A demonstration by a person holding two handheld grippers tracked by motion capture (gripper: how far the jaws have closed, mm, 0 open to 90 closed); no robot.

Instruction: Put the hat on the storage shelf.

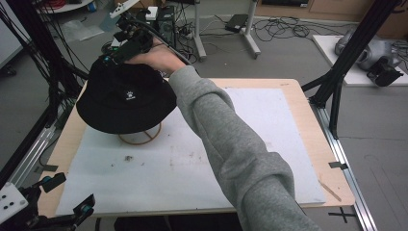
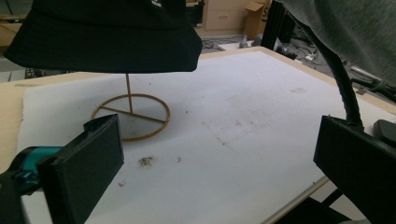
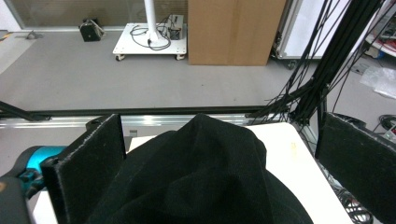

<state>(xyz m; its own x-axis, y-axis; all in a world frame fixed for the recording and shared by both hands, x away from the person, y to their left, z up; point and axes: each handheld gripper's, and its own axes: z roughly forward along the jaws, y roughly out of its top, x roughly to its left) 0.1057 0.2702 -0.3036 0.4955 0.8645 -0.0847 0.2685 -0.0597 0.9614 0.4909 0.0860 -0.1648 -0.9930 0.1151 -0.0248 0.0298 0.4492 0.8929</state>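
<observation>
Sitting on a thin brass-coloured stand (image 2: pixel 130 114), the black bucket hat (image 1: pixel 126 98) rises between the spread jaws of the right gripper (image 3: pixel 219 154), its crown bulging up in the gap; the left jaw's pad seems to brush the cloth, though black on black makes contact hard to judge, and the right jaw stands clear of it. In the high view the right gripper (image 1: pixel 126 45) is largely covered by the hand and grey sleeve (image 1: pixel 231 144) at the hat's far edge, so its tips cannot be made out there. The left gripper (image 2: pixel 215 168) has its jaws wide apart with nothing between them; the hat's brim hangs ahead and above its left jaw, cut off by the top edge. The stand's ring base rests on the white mat (image 2: pixel 261 112) just beyond that jaw. The sleeve crosses above the right jaw.
</observation>
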